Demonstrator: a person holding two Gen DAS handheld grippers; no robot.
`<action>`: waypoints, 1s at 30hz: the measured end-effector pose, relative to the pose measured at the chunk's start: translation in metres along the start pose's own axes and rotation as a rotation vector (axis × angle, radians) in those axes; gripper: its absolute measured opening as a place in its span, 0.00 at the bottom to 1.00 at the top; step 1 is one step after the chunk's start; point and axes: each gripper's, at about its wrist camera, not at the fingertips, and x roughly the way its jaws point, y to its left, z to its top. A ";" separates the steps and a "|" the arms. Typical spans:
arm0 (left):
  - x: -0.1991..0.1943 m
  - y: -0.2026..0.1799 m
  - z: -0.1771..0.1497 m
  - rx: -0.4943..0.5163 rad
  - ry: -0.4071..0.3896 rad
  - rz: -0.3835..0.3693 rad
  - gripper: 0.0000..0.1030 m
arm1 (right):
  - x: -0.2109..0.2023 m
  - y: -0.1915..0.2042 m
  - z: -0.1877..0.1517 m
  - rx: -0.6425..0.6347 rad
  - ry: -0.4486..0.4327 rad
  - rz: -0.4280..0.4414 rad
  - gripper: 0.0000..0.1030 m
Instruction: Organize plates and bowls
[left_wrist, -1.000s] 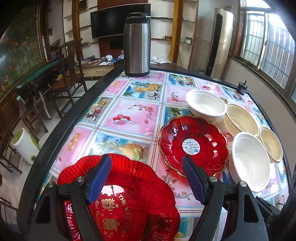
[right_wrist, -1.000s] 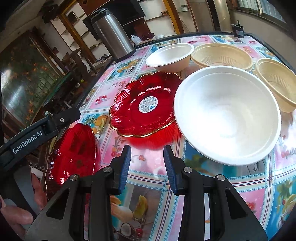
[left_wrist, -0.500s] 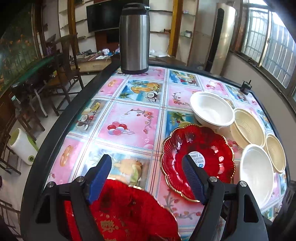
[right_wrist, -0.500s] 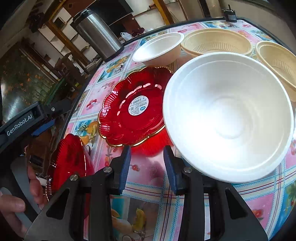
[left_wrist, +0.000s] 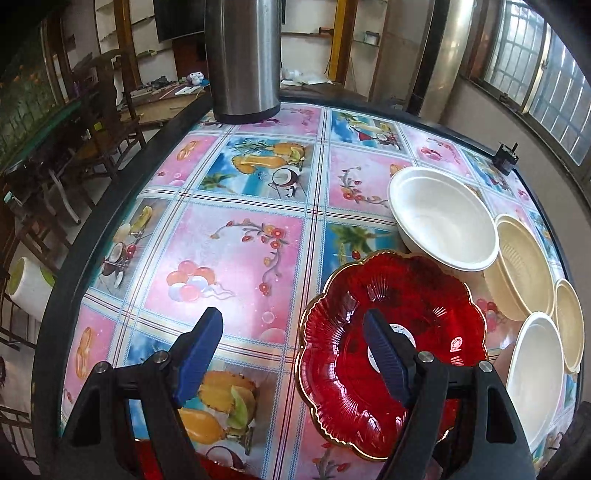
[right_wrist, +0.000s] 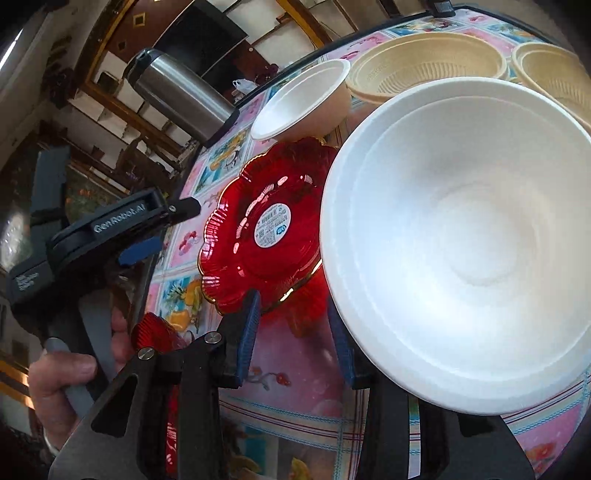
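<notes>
While nothing on the table (left_wrist: 236, 258) is stacked yet, the sorting looks barely begun: a red plate with a gold rim (left_wrist: 391, 354) lies flat and face up near the table's near right part, its white label upward, and a second red plate (right_wrist: 155, 334) shows only as an edge at the near table edge, apart from the first. Four bowls sit upright, mouths up, along the right side: a white bowl (left_wrist: 441, 218) just behind the red plate, a large cream bowl (left_wrist: 524, 269) beside it, a small cream bowl (left_wrist: 569, 325) further out, and a nearer white bowl (right_wrist: 458, 236) whose rim overhangs the red plate's edge in the right wrist view. Plates and bowls are round, so none has a long axis to speak of; each simply faces up. The left gripper (left_wrist: 291, 354) hangs wide open over the tablecloth and the red plate's left rim, nothing between its jaws. The right gripper (right_wrist: 295, 332) stands part open and empty, aimed at the gap where the red plate meets the nearer white bowl. By my reading, pairing the two red plates and nesting the like bowls all remains to be done.
</notes>
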 end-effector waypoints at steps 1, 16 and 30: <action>0.003 -0.001 0.001 0.003 0.004 0.000 0.76 | 0.002 0.001 0.001 0.006 -0.001 0.000 0.37; 0.040 -0.023 -0.006 0.061 0.099 0.068 0.29 | 0.033 0.014 0.021 -0.083 -0.023 -0.067 0.25; -0.001 -0.009 -0.011 0.035 0.072 -0.011 0.15 | 0.020 0.017 0.017 -0.157 -0.021 -0.106 0.23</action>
